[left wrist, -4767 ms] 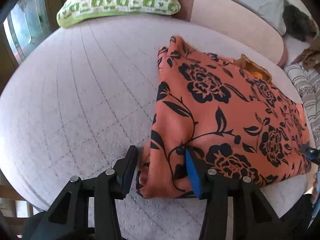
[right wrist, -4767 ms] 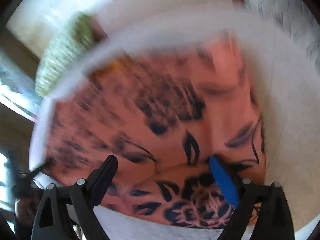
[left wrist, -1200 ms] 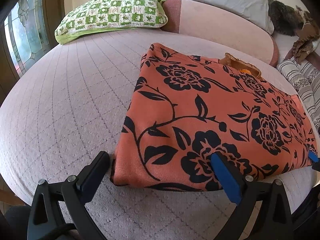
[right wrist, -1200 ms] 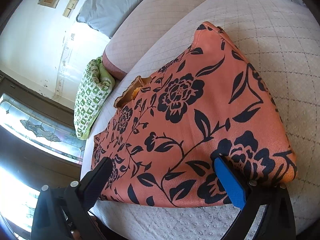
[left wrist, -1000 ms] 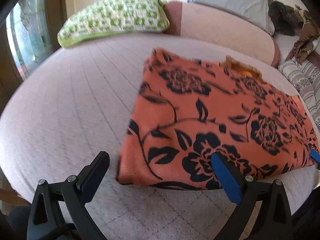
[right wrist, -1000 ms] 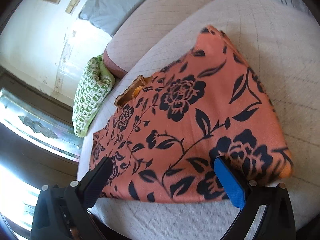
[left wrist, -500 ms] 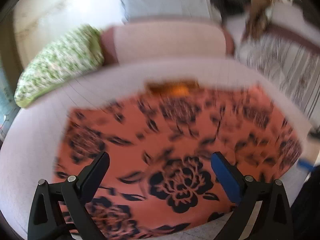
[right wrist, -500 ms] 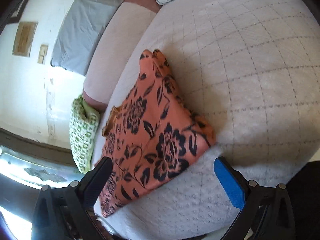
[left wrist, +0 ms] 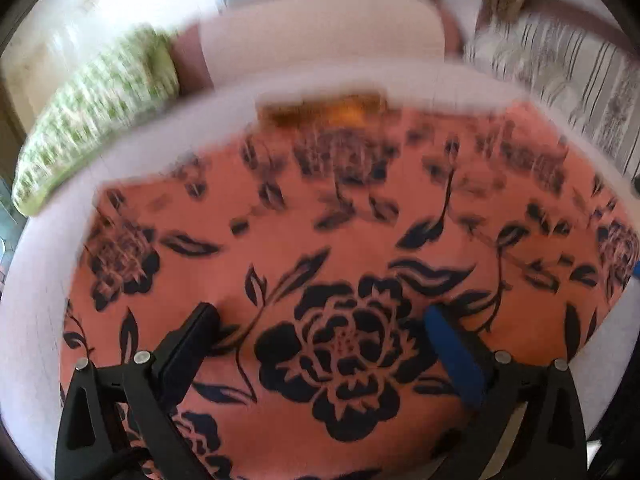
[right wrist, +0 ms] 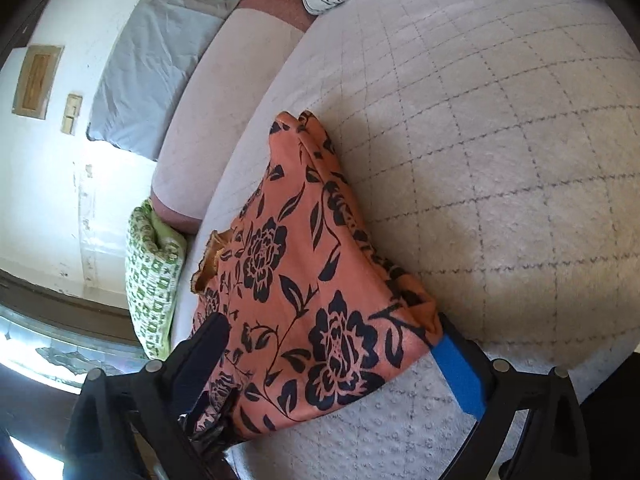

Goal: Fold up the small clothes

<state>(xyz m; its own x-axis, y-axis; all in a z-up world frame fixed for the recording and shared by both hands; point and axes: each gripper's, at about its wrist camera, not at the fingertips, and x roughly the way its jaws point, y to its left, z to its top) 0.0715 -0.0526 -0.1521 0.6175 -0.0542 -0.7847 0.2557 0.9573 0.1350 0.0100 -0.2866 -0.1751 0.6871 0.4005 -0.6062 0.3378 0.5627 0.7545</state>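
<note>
The orange garment [left wrist: 360, 240] with its black flower print lies folded flat on the pale quilted bed cover [right wrist: 500, 160], close to the cover's near edge. In the left wrist view, which is blurred, the left tool [left wrist: 320, 320] hangs over the middle of the cloth with its 2 fingers spread wide, the black one on one side and the blue-padded one on the other of a large black bloom; nothing is pinched between them, and whether the tips touch the fabric cannot be told. In the right wrist view the right tool [right wrist: 332, 340] sits at the garment's near corner, jaws wide apart and just now closing a little, with that corner of the cloth lying between them. The blue pad [right wrist: 460, 372] is just beside the corner's outer edge and the black finger [right wrist: 200, 360] lies over the print on the other side, but neither presses the cloth, so it is not gripped. An amber neckline [right wrist: 210, 260] peeks out at the garment's far edge. A green-and-white checked pillow [right wrist: 154, 280] rests at the cover's far end beside a pinkish bolster [right wrist: 224, 100], and striped bedding [left wrist: 568, 92] lies off to the side.
</note>
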